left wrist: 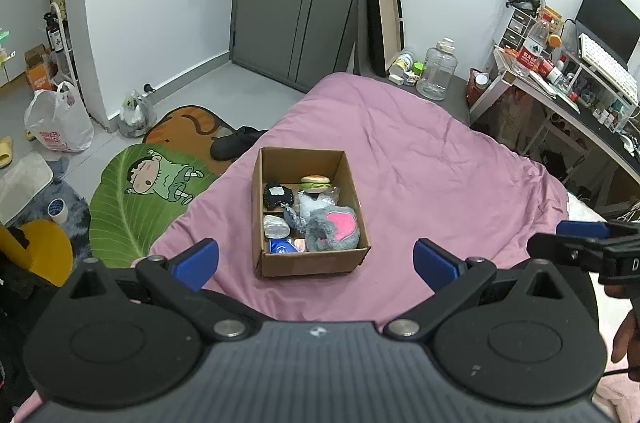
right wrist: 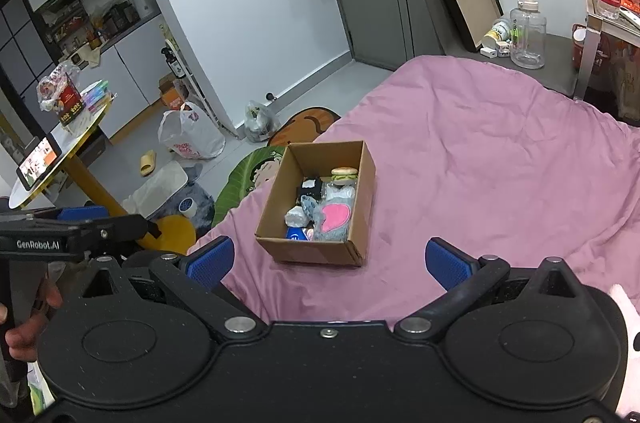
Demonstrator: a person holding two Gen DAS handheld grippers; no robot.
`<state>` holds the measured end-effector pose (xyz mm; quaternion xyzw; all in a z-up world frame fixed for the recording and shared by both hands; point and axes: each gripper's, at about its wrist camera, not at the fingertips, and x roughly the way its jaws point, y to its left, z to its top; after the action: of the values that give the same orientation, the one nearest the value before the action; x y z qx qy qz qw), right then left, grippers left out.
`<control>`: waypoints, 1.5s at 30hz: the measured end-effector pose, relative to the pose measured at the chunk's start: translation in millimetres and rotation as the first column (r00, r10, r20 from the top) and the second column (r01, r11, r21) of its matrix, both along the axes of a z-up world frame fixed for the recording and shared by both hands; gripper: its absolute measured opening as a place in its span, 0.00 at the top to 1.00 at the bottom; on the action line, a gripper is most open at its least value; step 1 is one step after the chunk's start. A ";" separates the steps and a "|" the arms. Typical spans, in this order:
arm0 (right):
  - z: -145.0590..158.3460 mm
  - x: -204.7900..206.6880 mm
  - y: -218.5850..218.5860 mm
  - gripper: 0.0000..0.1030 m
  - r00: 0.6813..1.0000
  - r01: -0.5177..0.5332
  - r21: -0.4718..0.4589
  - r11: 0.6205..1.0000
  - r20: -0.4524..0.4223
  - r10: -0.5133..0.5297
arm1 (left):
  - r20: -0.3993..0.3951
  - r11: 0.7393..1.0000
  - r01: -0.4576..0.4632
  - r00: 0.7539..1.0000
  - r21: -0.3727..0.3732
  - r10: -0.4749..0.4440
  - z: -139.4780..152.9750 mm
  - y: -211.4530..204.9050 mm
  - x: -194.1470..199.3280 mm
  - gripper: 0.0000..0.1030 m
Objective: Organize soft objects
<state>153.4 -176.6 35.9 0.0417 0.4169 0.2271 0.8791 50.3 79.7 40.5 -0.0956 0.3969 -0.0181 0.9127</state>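
Observation:
An open cardboard box [left wrist: 312,263] [right wrist: 362,183] rests on the pink bedspread [left wrist: 432,167] [right wrist: 500,159]. Inside lie a grey plush with a pink heart [left wrist: 334,227] [right wrist: 332,219], a burger toy [left wrist: 315,182] [right wrist: 344,175], a black soft item [left wrist: 277,197] [right wrist: 310,189], a white crumpled piece [left wrist: 275,225] [right wrist: 297,217] and a blue packet [left wrist: 282,246] [right wrist: 295,233]. My left gripper [left wrist: 316,263] hovers open just short of the box, nothing between its blue pads. My right gripper [right wrist: 330,259] is open too, behind the box. The right gripper also shows at the left wrist view's right edge [left wrist: 584,243].
The bed's left edge drops to a floor with a green leaf-shaped mat [left wrist: 140,199] [right wrist: 248,179], a yellow-legged round table [right wrist: 60,147], plastic bags [left wrist: 60,123] [right wrist: 192,135] and a slipper [right wrist: 147,162]. A cluttered desk [left wrist: 568,83] stands right. A large clear jug [left wrist: 436,71] [right wrist: 528,35] sits beyond the bed.

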 end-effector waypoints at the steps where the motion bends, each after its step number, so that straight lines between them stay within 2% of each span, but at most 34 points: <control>1: -0.6 -0.8 -0.5 0.00 1.000 0.001 0.002 1.000 0.000 0.000 | -0.002 1.000 -0.004 1.000 -0.002 0.004 -0.5 0.3 0.0 0.00; 45: 0.3 -0.4 -3.7 0.00 1.000 0.010 0.000 1.000 0.017 -0.010 | -0.001 1.000 0.006 1.000 0.025 -0.006 3.0 -1.1 2.8 0.00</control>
<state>153.0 -180.3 36.2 0.0416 0.4093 0.2230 0.8837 53.2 78.6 43.5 -0.0832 0.3979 -0.0158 0.9135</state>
